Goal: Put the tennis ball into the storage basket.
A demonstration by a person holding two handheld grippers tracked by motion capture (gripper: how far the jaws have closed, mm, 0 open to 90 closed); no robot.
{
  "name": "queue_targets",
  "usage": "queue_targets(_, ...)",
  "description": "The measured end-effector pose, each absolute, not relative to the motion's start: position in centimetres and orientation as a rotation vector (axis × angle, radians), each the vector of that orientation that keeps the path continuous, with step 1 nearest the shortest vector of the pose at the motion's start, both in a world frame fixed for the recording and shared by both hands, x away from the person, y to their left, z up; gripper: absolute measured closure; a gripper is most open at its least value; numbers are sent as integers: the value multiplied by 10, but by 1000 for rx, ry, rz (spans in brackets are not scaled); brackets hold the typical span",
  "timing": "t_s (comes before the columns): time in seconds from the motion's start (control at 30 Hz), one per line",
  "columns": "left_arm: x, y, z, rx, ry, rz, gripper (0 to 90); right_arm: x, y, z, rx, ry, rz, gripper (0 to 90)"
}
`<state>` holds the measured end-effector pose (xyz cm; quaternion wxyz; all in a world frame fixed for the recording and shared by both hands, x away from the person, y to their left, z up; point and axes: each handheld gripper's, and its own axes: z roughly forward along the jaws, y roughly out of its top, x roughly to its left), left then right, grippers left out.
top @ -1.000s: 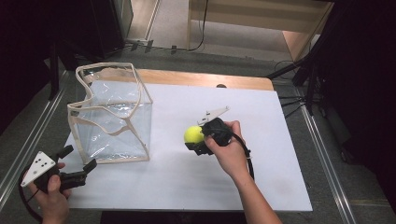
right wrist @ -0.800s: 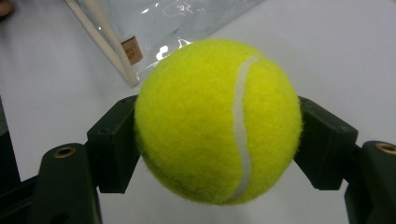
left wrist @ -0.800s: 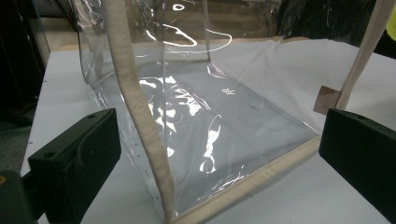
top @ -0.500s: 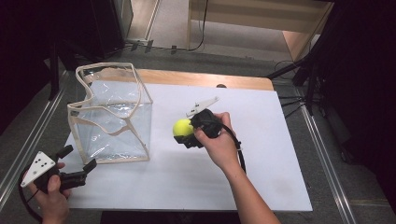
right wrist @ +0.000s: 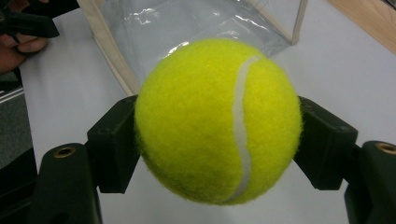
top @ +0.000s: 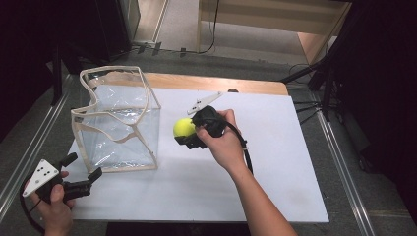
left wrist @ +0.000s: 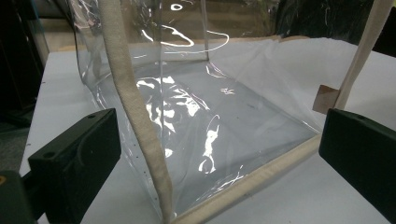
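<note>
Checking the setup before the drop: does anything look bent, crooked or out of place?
The clear bag beside the tennis ball looks askew: its cloth-trimmed rim sags and twists, so the mouth is uneven. Nothing looks spilled or broken.

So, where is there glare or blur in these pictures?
Left gripper view: bright glare streaks on the clear bag, its beige trim sharp. Right gripper view: the tennis ball is crisp, the bag behind it soft. High view: even light on the white table, dark surroundings.
</note>
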<state>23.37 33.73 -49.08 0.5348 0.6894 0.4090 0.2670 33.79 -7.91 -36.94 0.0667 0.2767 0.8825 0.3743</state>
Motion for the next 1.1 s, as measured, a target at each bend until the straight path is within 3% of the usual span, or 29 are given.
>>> queue_targets(1.1,233,337,-490,1637,973,632,0,360,-48,-331,779,2667,1224,238)
